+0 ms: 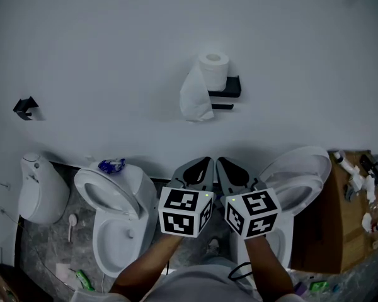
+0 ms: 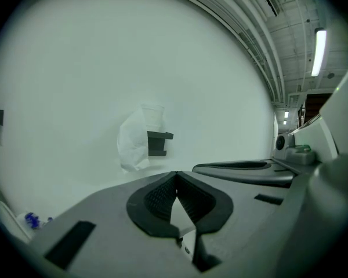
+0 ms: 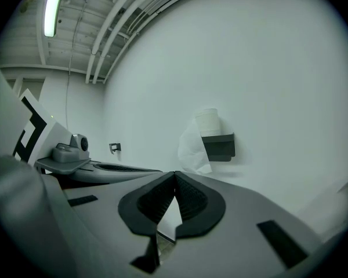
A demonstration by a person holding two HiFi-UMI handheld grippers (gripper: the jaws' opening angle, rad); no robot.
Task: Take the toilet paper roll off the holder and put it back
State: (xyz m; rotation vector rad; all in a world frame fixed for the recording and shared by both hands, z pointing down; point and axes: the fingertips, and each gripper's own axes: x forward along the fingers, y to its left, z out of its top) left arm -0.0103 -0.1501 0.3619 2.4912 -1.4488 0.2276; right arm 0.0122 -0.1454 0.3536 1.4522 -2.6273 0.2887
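Plainly, left gripper (image 1: 200, 166) and right gripper (image 1: 230, 168): both pressed together, both empty.
Two grippers sit side by side, each with its jaws closed tip to tip, pinching nothing and touching nothing (each gripper view shows only wall beyond the tips). One roll (image 1: 213, 67) stands on one black holder (image 1: 230, 87) on the wall, at 12 o'clock from the grippers and well apart; a loose sheet (image 1: 194, 99) hangs at the roll's 7 o'clock. A toilet (image 1: 113, 222) is at the grippers' 9 o'clock, a second toilet (image 1: 301, 180) at 3 o'clock.

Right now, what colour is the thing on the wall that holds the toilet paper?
Black. The holder shows best in the head view.
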